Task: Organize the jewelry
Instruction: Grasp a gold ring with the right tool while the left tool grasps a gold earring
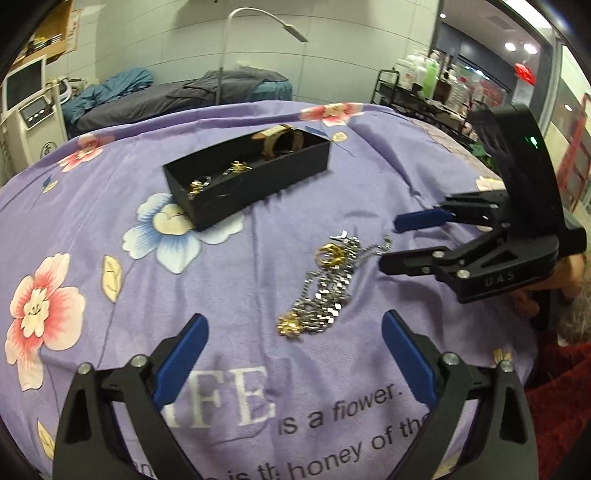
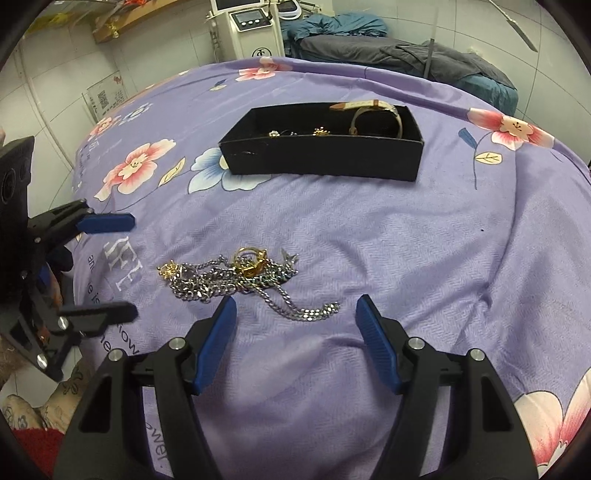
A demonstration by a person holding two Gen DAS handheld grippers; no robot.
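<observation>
A tangled pile of silver chains [image 1: 328, 291] with gold rings [image 1: 330, 255] and a small gold charm [image 1: 289, 327] lies on the purple floral cloth [image 1: 110, 206]. The pile also shows in the right wrist view [image 2: 236, 280]. A black open box [image 1: 255, 177] behind it holds a watch with a tan strap [image 1: 280, 142] and small gold pieces [image 1: 236, 168]; the box also shows in the right wrist view [image 2: 325, 147]. My left gripper [image 1: 295, 328] is open and empty, just short of the pile. My right gripper [image 2: 295, 310] is open and empty, its fingertips beside the chain's end.
The cloth covers a rounded bed or table that drops off at the edges. A white machine [image 2: 255, 29], a second bed with dark bedding [image 1: 177, 96] and a cart with bottles [image 1: 424, 81] stand behind. Printed text lies near me on the cloth [image 1: 332, 417].
</observation>
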